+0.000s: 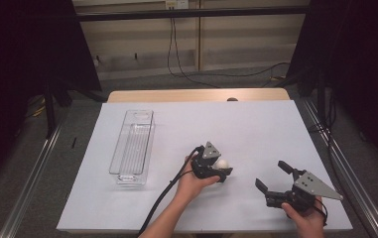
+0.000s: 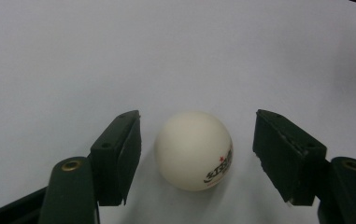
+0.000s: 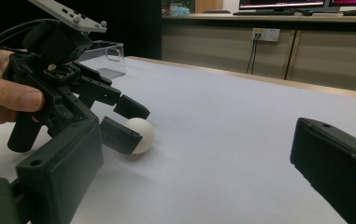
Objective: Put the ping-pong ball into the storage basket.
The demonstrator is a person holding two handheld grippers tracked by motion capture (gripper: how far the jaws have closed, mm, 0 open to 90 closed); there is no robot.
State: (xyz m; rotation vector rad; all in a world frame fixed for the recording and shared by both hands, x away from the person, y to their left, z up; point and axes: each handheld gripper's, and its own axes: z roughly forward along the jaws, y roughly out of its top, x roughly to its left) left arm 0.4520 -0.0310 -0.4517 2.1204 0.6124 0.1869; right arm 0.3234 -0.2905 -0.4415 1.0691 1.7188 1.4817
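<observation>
Ball sits on the white sheet that covers the table, right at the tip of the left gripper, and from the high view we read the step as closing in on a table-tennis ball for a pick; a clear bin lies well apart to the left, perhaps where the ball should go, while the right gripper rests with its jaws spread wide and nothing between them. In the left gripper view, what the high view hides comes plain: the ball lies between the two pads with a gap of sheet on either side, so the jaws stand half-narrowed and grip nothing yet. In the right gripper view we see the left gripper from the side, its jaws bracketing the ball low against the sheet, though contact is hard to judge from this angle. Next, we judge, the jaws should close evenly onto the middle of the ball, since a round, light thing may squirt out, and then lift.
</observation>
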